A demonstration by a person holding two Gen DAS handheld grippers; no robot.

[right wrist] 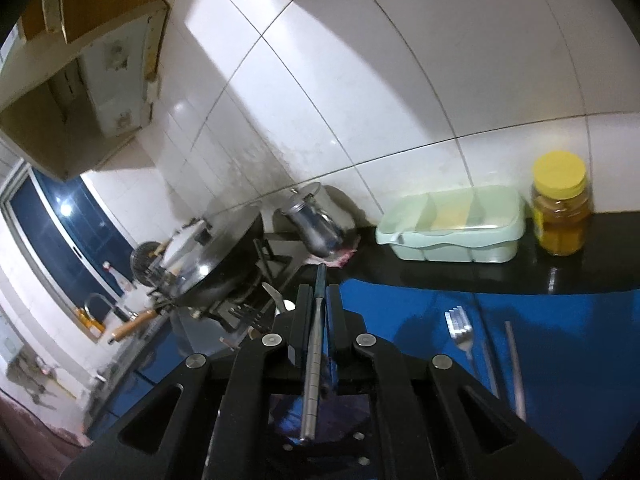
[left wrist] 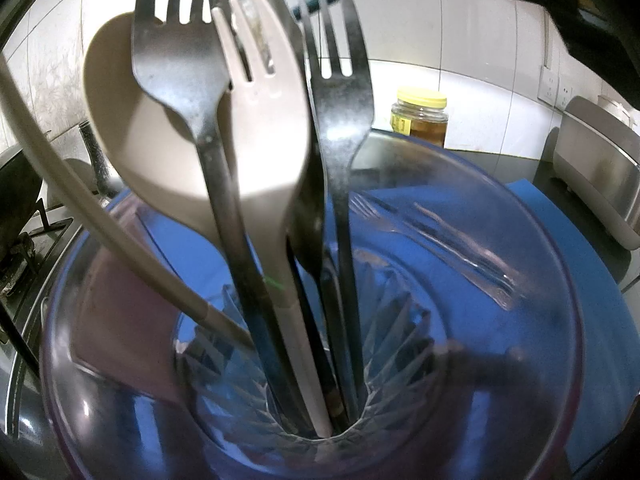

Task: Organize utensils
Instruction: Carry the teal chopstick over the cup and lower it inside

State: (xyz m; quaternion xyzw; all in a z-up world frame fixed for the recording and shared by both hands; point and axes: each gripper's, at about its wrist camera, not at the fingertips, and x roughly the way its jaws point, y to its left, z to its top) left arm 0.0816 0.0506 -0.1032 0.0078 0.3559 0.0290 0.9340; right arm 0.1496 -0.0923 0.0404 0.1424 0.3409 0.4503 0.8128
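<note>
Tongs on the right [right wrist: 318,312] clamped on a slim metal chopstick [right wrist: 314,360], its shaft running up between the two black fingers and poking out beyond their tips. Left tongs: own fingers not visible in the left wrist view; they sit at their narrowest setting with a clear ribbed glass cup [left wrist: 472,264] filling the frame right in front of the lens, so they appear to be gripping the cup, but contact cannot be seen.

Only the left view shows inside the cup: two dark metal forks [left wrist: 340,112], a cream plastic fork [left wrist: 264,128], a cream spoon [left wrist: 120,112] and a pale chopstick [left wrist: 80,200] leaning to the left, all standing handle-down. These crowd the view and hide most of what lies behind.

Only the right view shows what is left on the blue mat [right wrist: 560,320]: right of the tongs lie a metal fork [right wrist: 460,332] and a second metal chopstick [right wrist: 514,364], near each other, flat on the mat.

Beyond the mat, on the black worktop [right wrist: 440,276]: a pale green lidded box [right wrist: 452,224], and just right of it a jar with a yellow lid [right wrist: 560,204], also seen in the left view past the cup. Left of the box, a tilted steel pot [right wrist: 316,224] and a dark pan [right wrist: 228,256] on the stove. White tiled wall [right wrist: 360,80] behind everything.
</note>
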